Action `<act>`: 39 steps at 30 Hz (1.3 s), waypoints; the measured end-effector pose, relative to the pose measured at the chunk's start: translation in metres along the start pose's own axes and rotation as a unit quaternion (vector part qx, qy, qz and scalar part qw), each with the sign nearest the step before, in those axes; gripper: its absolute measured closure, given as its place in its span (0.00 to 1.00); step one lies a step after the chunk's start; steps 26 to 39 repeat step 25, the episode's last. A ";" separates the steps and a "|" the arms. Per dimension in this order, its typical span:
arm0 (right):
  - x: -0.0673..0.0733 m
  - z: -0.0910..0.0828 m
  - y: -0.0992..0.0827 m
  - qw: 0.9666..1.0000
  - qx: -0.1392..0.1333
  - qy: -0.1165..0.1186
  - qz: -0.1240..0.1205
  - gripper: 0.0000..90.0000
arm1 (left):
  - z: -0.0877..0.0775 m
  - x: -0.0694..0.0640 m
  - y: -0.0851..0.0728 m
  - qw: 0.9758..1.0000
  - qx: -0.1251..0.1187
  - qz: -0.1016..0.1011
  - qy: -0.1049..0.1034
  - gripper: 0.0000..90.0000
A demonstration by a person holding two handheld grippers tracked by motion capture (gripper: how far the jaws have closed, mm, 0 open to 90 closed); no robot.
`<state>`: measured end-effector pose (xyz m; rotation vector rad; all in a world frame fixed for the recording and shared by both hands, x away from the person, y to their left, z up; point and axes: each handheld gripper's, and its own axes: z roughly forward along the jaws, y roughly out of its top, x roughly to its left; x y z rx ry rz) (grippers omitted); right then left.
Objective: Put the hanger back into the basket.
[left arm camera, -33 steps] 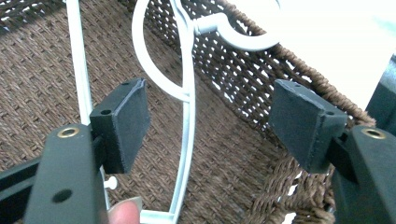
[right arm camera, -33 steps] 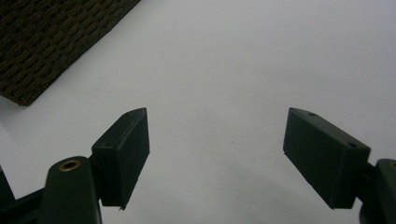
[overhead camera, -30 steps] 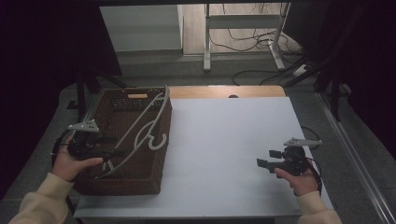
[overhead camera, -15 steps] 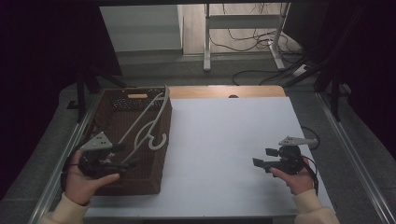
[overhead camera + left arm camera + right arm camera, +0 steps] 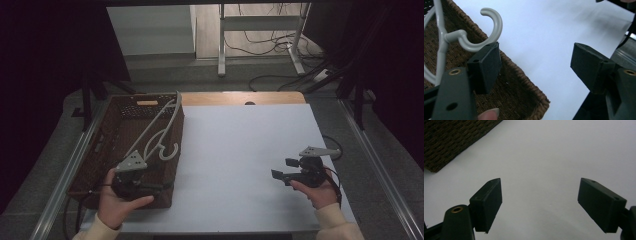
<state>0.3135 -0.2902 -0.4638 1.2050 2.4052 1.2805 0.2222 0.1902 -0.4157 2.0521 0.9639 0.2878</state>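
at the near left corner of the desk [image 5: 240, 150], the left gripper [image 5: 150, 187] is held with jaws apart, nothing between them. the right gripper [image 5: 280, 172] is likewise spread and empty. the hanger [image 5: 160, 132] lies untouched in the basket [image 5: 95, 150]; lifting it out remains.

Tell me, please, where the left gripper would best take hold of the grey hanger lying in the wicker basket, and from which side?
Probably at the hook, where the hanger curls up over the wicker basket's near rim: it is the nearest, most exposed part. The left gripper has open jaws with nothing between them, so it could come in from the table side over the rim and close across the thin curved bar.
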 end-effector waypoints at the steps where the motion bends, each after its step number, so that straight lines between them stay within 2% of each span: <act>1: 0.000 0.000 0.000 1.000 -0.002 0.002 -0.005 0.21 | 0.005 -0.002 -0.001 1.000 0.001 0.005 0.003 0.27; 5: 0.001 0.000 0.000 1.000 0.001 0.005 -0.012 0.21 | 0.010 -0.005 -0.002 1.000 0.001 0.010 0.003 0.27; 13: 0.001 -0.002 0.000 1.000 -0.001 0.008 -0.025 0.21 | 0.009 -0.004 -0.004 1.000 -0.003 0.019 0.016 0.26; 19: -0.001 -0.005 0.000 1.000 -0.006 0.005 -0.029 0.21 | 0.009 -0.004 -0.005 1.000 -0.001 0.025 0.014 0.26; 39: -0.002 -0.006 -0.001 0.999 -0.008 0.003 -0.032 0.21 | 0.006 -0.002 -0.005 1.000 -0.002 0.023 0.014 0.26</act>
